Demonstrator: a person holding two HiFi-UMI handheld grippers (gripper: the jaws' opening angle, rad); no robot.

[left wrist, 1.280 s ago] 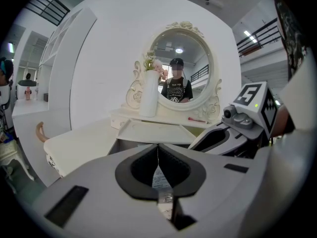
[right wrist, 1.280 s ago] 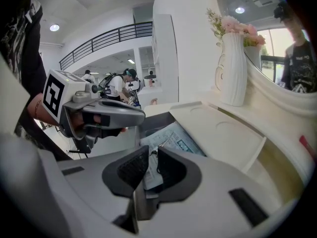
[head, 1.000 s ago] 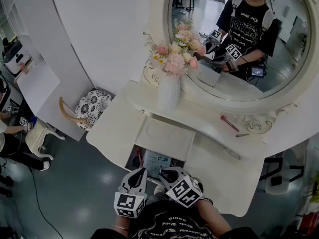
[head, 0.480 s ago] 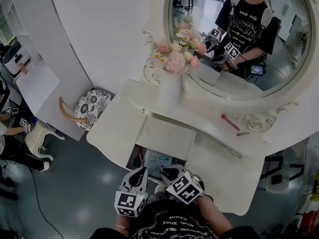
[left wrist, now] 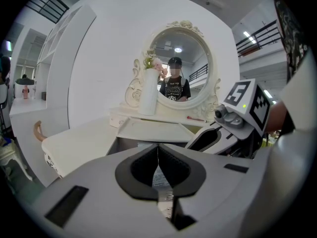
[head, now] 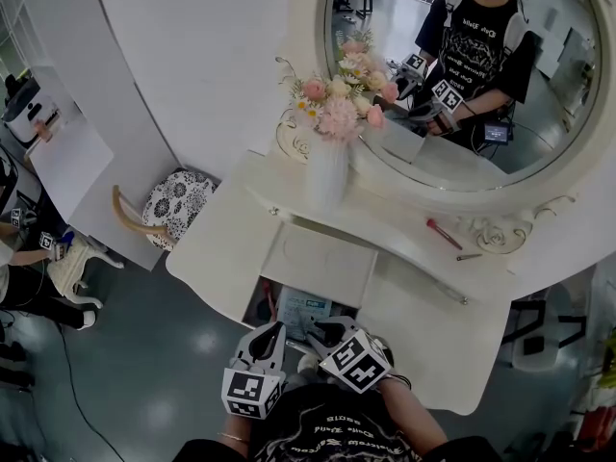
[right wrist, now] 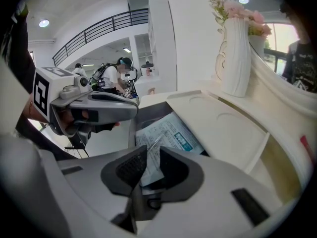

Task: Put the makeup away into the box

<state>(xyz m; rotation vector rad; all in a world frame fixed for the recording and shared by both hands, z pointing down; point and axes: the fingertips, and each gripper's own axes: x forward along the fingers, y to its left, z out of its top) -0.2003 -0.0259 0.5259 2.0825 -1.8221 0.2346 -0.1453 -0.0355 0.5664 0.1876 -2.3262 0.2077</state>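
White vanity (head: 226, 248), round mirror (head: 539, 114) upper right. Open drawer (head: 262, 301) lower centre holds printed leaflet (head: 303, 308). Left gripper (head: 272, 333) jaws together, empty. Right gripper (head: 323, 329) jaws just been opening, thin silver stick (right wrist: 157, 142) between tips, unpinched.

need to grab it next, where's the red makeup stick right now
Head view: the slim red makeup stick lies on the white dressing table's raised shelf, right of the white flower vase and just below the oval mirror.

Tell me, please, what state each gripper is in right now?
Left gripper: closed, nothing between its jaws.
Right gripper: open, jaws just widened; thin silvery stick in the gap, apparently not clamped.
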